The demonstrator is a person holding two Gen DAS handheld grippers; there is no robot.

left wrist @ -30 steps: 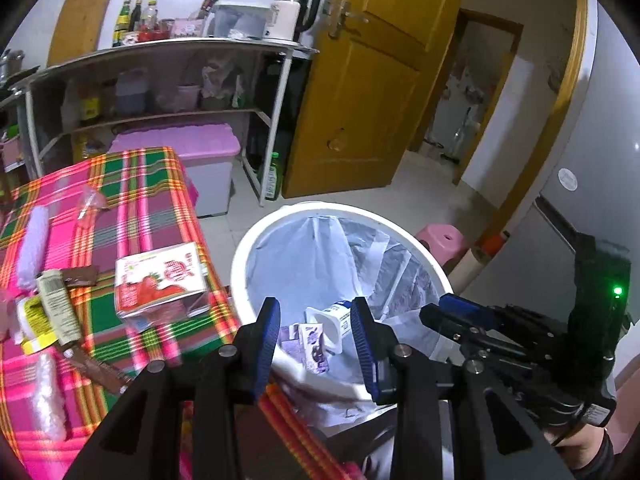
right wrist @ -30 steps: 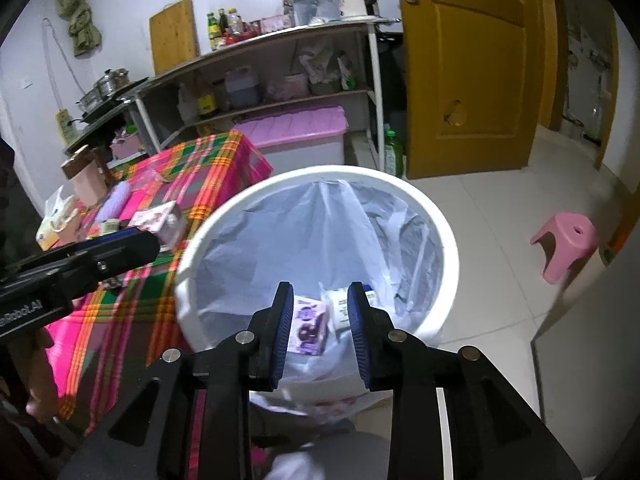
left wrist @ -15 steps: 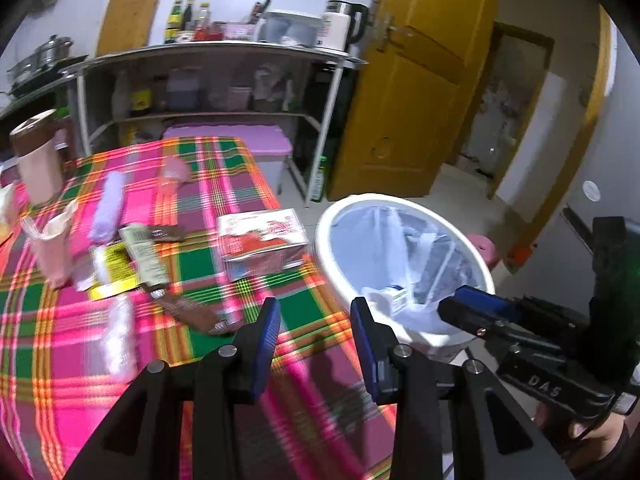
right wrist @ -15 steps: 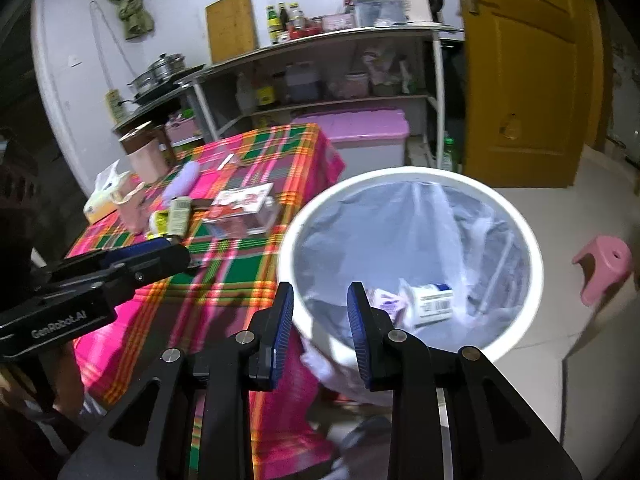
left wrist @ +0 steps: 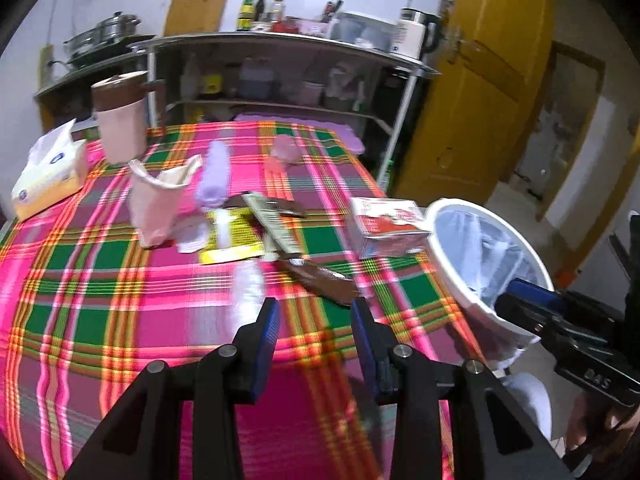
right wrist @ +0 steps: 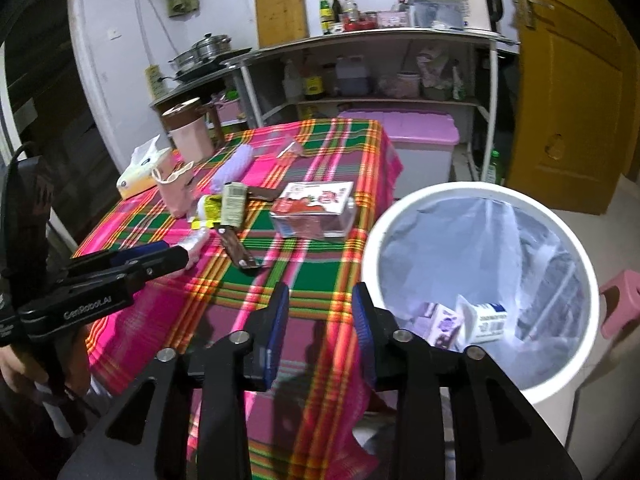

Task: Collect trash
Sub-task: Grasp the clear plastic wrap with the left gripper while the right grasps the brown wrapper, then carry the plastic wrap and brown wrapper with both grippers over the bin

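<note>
My left gripper (left wrist: 316, 312) hangs open and empty over the near part of the plaid table (left wrist: 120, 320). Just beyond it lie a brown wrapper (left wrist: 320, 280) and a clear plastic wrapper (left wrist: 248, 284). Farther back are a yellow packet (left wrist: 232, 236), a strawberry carton (left wrist: 384, 228) and a crumpled pink cup (left wrist: 156, 204). My right gripper (right wrist: 320, 296) is above the table's edge beside the white lined bin (right wrist: 372, 240). Its jaws are opening with nothing between them. A purple carton (right wrist: 444, 324) and a white carton (right wrist: 486, 318) lie in the bin.
A tissue box (left wrist: 48, 176) and a pink jug with a brown lid (left wrist: 118, 120) stand at the table's far left. Behind are a metal shelf (right wrist: 400, 36), a pink storage box (right wrist: 416, 140) and a yellow door (right wrist: 572, 100). A pink stool (right wrist: 620, 308) stands past the bin.
Both grippers have swung left from over the bin to over the table, so the trash on the cloth has come into view. The right jaws stand slightly wider.
</note>
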